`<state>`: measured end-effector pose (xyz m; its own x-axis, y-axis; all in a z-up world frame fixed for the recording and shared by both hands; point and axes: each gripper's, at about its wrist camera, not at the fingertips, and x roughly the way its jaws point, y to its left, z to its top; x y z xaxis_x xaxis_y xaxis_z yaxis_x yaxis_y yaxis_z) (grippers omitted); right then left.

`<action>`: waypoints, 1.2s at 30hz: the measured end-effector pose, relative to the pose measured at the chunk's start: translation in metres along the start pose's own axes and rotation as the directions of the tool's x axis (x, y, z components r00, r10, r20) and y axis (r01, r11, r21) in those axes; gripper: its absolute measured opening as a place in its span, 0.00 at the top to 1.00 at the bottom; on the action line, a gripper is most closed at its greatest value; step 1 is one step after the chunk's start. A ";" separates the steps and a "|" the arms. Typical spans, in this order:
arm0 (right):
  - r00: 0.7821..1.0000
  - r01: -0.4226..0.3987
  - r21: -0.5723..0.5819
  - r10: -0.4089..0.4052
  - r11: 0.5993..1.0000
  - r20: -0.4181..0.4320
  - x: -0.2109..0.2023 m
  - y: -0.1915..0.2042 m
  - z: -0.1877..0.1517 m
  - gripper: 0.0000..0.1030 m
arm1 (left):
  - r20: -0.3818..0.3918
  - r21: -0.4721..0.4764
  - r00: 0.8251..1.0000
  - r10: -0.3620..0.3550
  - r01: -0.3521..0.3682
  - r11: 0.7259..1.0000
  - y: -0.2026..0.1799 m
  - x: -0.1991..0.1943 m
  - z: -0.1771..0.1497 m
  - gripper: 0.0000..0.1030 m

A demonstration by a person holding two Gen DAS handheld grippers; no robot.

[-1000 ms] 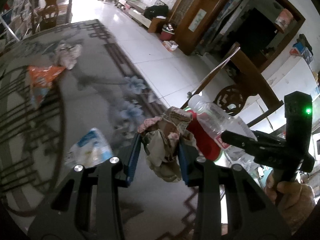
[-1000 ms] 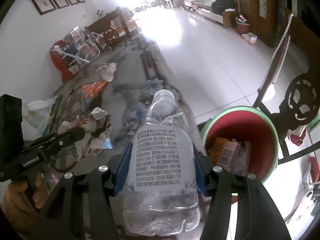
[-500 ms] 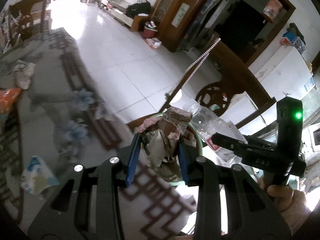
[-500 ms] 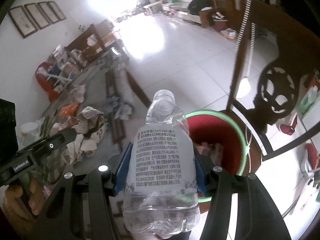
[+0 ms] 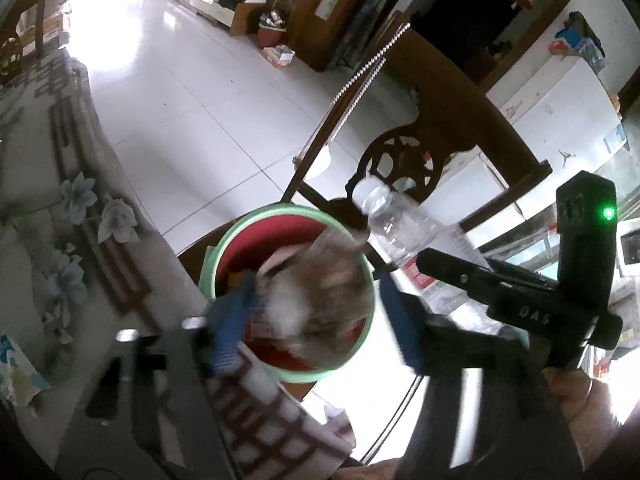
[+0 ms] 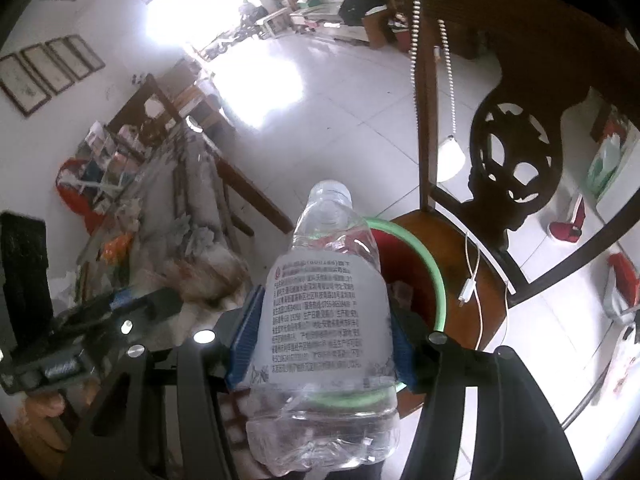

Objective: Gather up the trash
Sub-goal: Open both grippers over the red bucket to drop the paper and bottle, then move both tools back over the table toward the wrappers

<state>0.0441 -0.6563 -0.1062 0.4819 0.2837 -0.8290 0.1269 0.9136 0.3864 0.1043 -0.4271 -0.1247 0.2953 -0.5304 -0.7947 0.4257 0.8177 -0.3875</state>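
In the left wrist view my left gripper [image 5: 316, 320] hangs over a red bin with a green rim [image 5: 224, 248]. Its jaws are opening. A crumpled paper wad [image 5: 316, 288], blurred, sits loose between the blue pads with a gap on its right side. My right gripper [image 6: 324, 340] is opening too, but its pads still lie against a clear plastic bottle [image 6: 328, 320] with a white label. The bottle [image 5: 400, 228] points over the bin's rim [image 6: 436, 280]. A hand holds the right gripper [image 5: 440, 272] at the right.
The bin stands on the seat of a dark wooden chair [image 6: 512, 152] beside a table with a floral cloth [image 5: 72, 240]. A blue and white wrapper [image 5: 16, 376] and an orange wrapper [image 6: 116, 248] lie on the table. A white cable [image 6: 472, 276] lies on the seat.
Both grippers have moved from over the table to above the bin. The left jaws have spread and the paper wad has come loose. The right jaws stand wider around the bottle.
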 end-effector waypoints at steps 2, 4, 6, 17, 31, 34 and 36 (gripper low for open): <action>1.000 -0.006 0.017 0.006 1.000 0.014 -0.001 -0.005 0.003 0.28 | 0.000 -0.006 1.000 0.007 -0.007 1.000 0.002 0.000 0.001 0.37; 1.000 -0.004 0.011 0.003 1.000 0.013 -0.001 -0.004 0.004 0.28 | 0.003 -0.010 1.000 0.019 -0.019 1.000 0.005 -0.002 0.001 0.35; 1.000 -0.001 -0.003 0.001 1.000 0.016 0.000 0.001 0.004 0.26 | 0.010 -0.019 1.000 0.029 -0.029 0.999 0.008 -0.004 0.001 0.32; 0.999 0.021 -0.133 -0.015 0.991 0.049 0.010 0.053 -0.001 0.07 | 0.101 -0.047 0.987 0.125 -0.121 0.992 0.049 -0.053 -0.016 0.22; 0.996 -0.082 -0.258 0.071 0.963 -0.051 0.055 0.175 -0.041 0.07 | 0.079 0.008 0.963 0.258 -0.259 0.966 0.149 -0.141 -0.096 0.19; 0.993 -0.101 -0.262 0.082 0.960 -0.082 0.066 0.201 -0.054 0.07 | 0.048 0.084 0.957 0.287 -0.290 0.953 0.172 -0.163 -0.122 0.17; 0.991 -0.115 -0.271 0.090 0.956 -0.100 0.072 0.217 -0.063 0.07 | 0.016 0.149 0.950 0.313 -0.312 0.938 0.186 -0.176 -0.142 0.16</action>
<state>0.0516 -0.4197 -0.1076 0.4021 0.3930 -0.8270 -0.1692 0.9195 0.3547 0.0102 -0.1502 -0.1235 0.4275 -0.2512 -0.8684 0.4350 0.8992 -0.0460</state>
